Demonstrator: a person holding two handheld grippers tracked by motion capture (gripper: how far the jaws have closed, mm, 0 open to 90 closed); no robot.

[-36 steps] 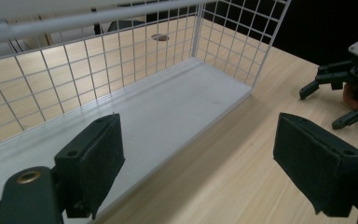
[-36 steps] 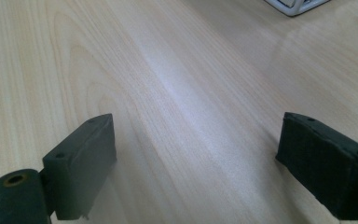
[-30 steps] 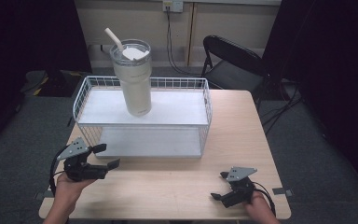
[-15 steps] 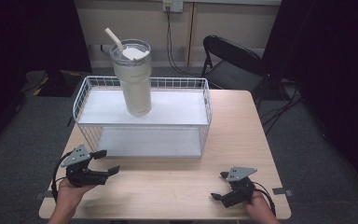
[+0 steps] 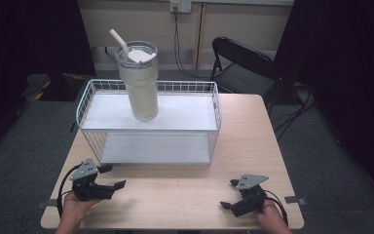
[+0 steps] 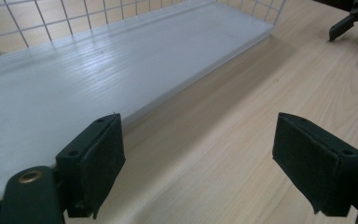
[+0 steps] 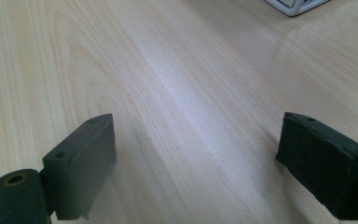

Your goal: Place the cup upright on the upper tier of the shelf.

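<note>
A tall cream tumbler (image 5: 139, 83) with a clear lid and a straw stands upright on the top shelf of a white wire rack (image 5: 214, 109). Near the table's front left, my left gripper (image 5: 115, 176) is open and holds nothing, pointing toward the rack's lower shelf (image 6: 74, 84). In the left gripper view its pads (image 6: 93, 163) stand wide apart over bare wood. My right gripper (image 5: 228, 194) rests at the front right, also open and holding nothing. Its pads (image 7: 81, 163) frame only the tabletop. The right gripper (image 6: 354, 18) also appears far off in the left gripper view.
The wooden table (image 5: 185, 195) has bare room between the rack and its front edge. A corner of the rack (image 7: 298, 4) shows at the top of the right gripper view. A black folding chair (image 5: 243, 63) stands behind the table's far right corner.
My left gripper has drawn back a little from the rack toward the table's front edge, still open. The right gripper and the tumbler have not moved.
</note>
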